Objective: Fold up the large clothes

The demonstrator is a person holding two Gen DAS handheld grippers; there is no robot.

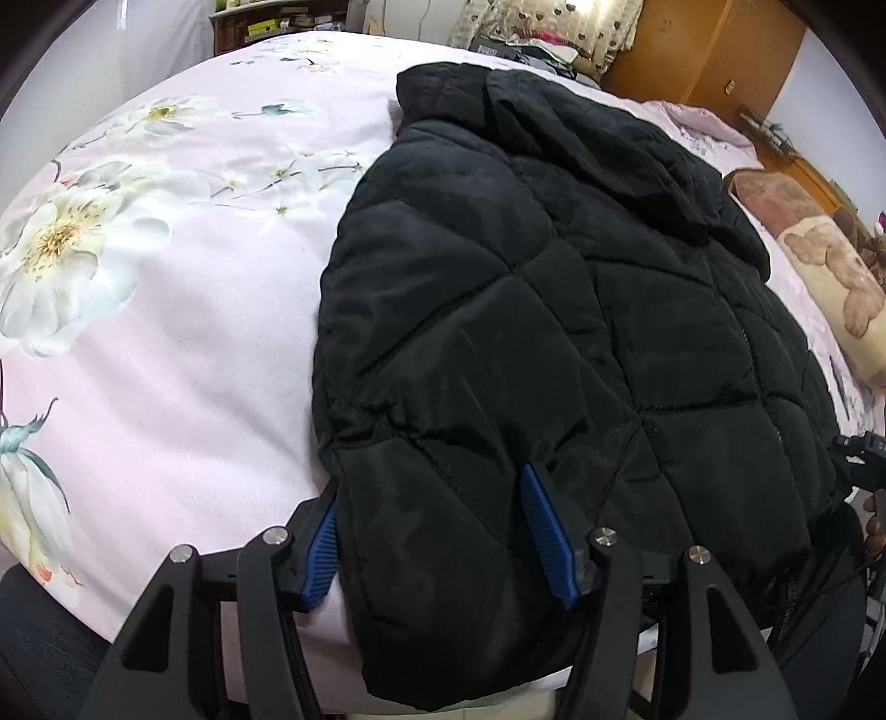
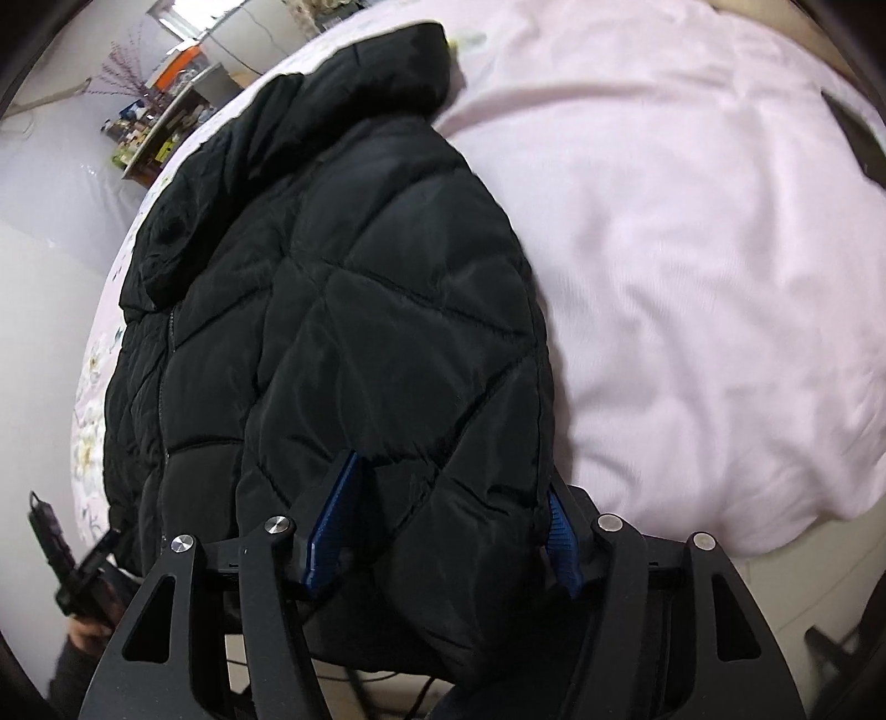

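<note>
A black quilted puffer jacket [image 1: 554, 310] lies on the pink floral bed [image 1: 183, 332], collar at the far end, hem hanging over the near edge. My left gripper [image 1: 432, 498] is open, its blue fingers [image 1: 545, 531] straddling the hem's left corner with jacket fabric between them. In the right wrist view the jacket [image 2: 343, 288] lies on the pink sheet [image 2: 692, 277]. My right gripper [image 2: 448, 498] is open, its blue fingers [image 2: 332, 526] either side of the hem's right corner. The other gripper [image 2: 61, 554] shows at the lower left.
A teddy-bear pillow [image 1: 819, 260] lies to the right of the jacket. A wooden headboard and cabinet [image 1: 709, 55] stand at the far right. Piled clothes [image 1: 531, 39] sit at the bed's far end. A cluttered shelf [image 2: 155, 127] stands beyond the bed.
</note>
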